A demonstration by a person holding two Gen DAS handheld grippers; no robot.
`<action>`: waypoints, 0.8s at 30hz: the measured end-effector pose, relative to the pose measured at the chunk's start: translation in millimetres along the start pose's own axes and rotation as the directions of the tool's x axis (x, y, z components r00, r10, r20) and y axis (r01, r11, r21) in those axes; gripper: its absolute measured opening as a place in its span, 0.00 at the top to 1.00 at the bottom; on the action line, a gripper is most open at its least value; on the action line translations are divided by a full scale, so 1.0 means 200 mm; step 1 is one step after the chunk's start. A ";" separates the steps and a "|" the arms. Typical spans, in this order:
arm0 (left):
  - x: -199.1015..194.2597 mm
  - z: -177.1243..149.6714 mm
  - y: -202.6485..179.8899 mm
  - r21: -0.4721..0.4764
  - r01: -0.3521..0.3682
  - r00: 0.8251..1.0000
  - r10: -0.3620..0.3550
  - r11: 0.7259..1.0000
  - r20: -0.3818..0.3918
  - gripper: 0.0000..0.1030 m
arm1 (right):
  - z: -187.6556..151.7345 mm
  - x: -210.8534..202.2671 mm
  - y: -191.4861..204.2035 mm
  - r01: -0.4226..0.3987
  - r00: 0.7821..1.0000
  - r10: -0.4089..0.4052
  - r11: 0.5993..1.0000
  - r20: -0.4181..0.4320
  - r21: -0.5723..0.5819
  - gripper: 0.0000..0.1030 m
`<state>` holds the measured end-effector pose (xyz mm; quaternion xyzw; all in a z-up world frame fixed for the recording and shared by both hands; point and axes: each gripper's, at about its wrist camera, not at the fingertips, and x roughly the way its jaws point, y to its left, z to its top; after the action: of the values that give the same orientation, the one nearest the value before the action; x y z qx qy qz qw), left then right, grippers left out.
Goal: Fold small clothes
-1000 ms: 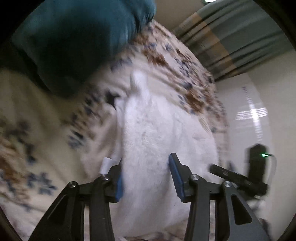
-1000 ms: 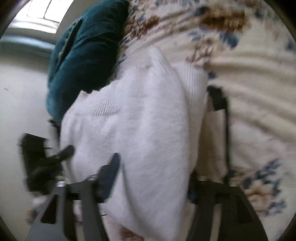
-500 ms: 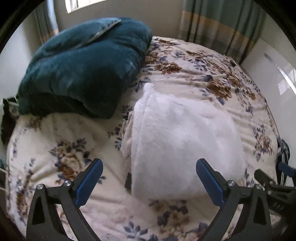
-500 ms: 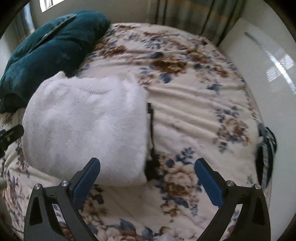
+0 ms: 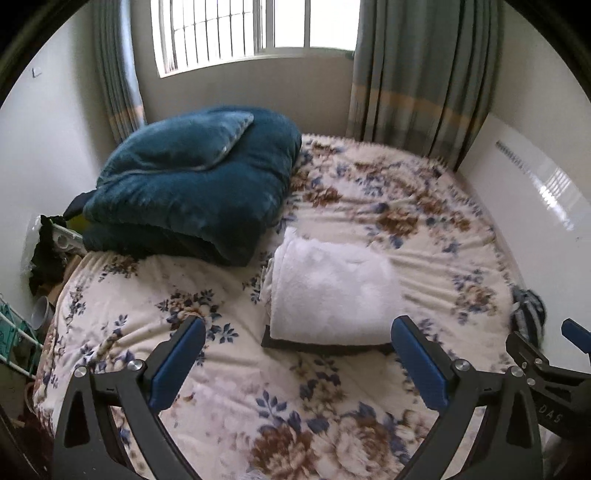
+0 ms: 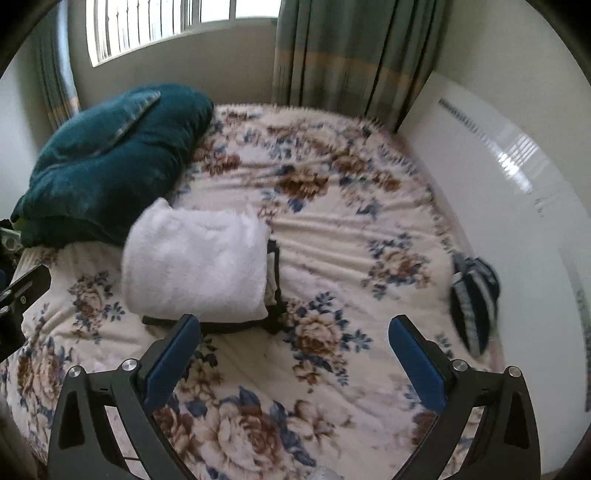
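A folded white fluffy garment lies on the floral bedspread, on top of a darker folded piece whose black edge shows beneath it. My left gripper hangs open above the bed, short of the garment, nothing between its blue pads. My right gripper is open too, raised over the bedspread to the right of the garment. The right gripper's tip shows at the right edge of the left wrist view. A dark striped small garment lies near the bed's right edge.
A thick teal folded blanket sits at the bed's far left. A white wall panel runs along the right side. Curtains and a barred window stand behind the bed. Clutter fills the floor at the left.
Both grippers let go of the white garment, opened wide and rose back away from it. The garment now rests folded on the bed, and the whole room has come into view.
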<state>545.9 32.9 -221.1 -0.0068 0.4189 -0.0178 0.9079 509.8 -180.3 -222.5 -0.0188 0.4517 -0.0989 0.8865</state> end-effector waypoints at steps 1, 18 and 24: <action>-0.07 0.00 -0.01 0.001 0.002 1.000 -0.002 1.000 0.009 0.00 | -0.01 -0.10 -0.02 0.002 1.000 -0.002 1.000 0.018 -0.003 0.00; -1.05 -0.15 -0.09 -0.011 0.014 0.991 -0.012 1.000 0.132 0.00 | -0.23 -1.38 -0.26 -0.039 0.970 0.038 0.999 0.240 -0.001 0.00; -1.18 -0.19 -0.11 -0.001 -0.012 0.993 0.012 1.000 0.117 0.00 | -0.31 -1.60 -0.30 -0.028 0.961 0.027 1.000 0.275 -0.001 0.00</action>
<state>363.2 20.5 -65.6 -0.0054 0.3651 -0.0118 0.9309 267.6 -175.0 3.3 -0.0248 0.3241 -0.0836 0.9420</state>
